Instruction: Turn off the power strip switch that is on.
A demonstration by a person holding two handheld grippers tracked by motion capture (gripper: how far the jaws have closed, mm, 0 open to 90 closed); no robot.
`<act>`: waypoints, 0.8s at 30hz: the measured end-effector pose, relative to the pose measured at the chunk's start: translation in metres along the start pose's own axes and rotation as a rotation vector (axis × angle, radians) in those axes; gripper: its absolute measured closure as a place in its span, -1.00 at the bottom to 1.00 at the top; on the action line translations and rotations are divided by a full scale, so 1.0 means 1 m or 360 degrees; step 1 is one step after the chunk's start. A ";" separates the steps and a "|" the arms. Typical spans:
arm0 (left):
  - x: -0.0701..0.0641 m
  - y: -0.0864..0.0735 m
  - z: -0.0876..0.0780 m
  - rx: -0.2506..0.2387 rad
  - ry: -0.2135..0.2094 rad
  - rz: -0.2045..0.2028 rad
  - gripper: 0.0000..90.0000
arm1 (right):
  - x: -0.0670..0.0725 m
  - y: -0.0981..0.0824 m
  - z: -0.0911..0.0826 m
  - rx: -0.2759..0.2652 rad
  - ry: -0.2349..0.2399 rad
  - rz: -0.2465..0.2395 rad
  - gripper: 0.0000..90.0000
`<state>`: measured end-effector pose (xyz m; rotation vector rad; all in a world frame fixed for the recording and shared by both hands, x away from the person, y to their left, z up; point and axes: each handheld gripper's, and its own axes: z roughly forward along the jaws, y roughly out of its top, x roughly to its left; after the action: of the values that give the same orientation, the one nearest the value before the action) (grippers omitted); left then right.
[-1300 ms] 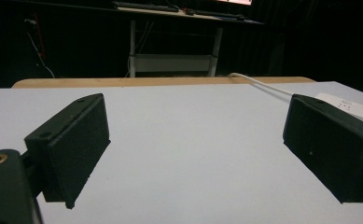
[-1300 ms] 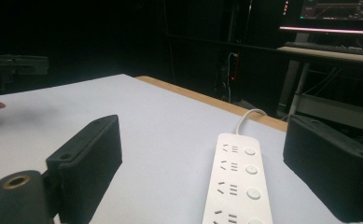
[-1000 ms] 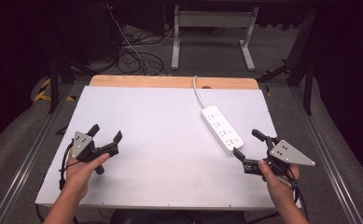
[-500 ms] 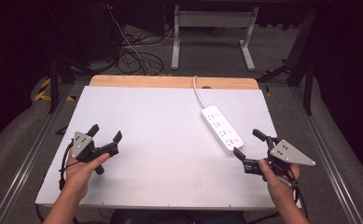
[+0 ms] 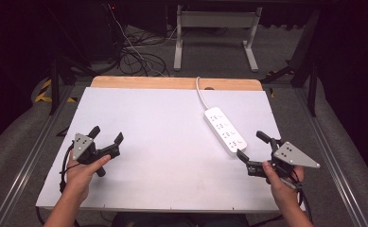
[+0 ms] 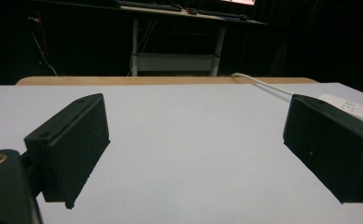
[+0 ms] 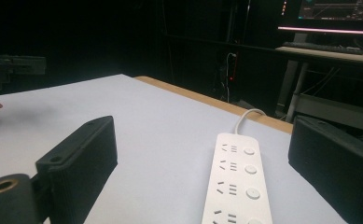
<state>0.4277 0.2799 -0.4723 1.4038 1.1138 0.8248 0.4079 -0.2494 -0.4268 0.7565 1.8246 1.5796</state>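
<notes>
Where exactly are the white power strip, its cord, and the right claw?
power strip (image 5: 225,130): high view, middle of its white top.
cord (image 5: 200,94): high view, white run toward the table's far edge.
right claw (image 5: 252,146): high view, midway between its fingertips.

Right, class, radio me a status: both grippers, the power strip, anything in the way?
Left gripper open, empty. Right gripper open, empty, just short of the power strip. Strip flat on the table, untouched. Nothing in the way.

A white power strip with 4 socket rows lies on the white table (right half), its cord running off the far wooden edge.
</notes>
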 end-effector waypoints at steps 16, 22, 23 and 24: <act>0.000 -0.001 -0.002 0.0000 0.0000 0.0002 -0.84 | 0.000 -0.001 0.003 0.0019 0.0012 0.0007 -0.81; 0.001 0.000 -0.003 -0.0002 0.0008 -0.0003 -0.84 | 0.001 -0.001 0.004 0.0026 0.0024 0.0006 -0.81; 0.001 0.000 -0.003 -0.0002 0.0008 -0.0004 -0.84 | 0.001 -0.001 0.004 0.0027 0.0028 0.0009 -0.81; 0.001 0.000 -0.003 -0.0001 0.0007 -0.0002 -0.84 | 0.001 -0.001 0.005 0.0027 0.0030 0.0007 -0.81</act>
<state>0.4250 0.2819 -0.4724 1.4014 1.1176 0.8275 0.4106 -0.2456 -0.4285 0.7562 1.8530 1.5806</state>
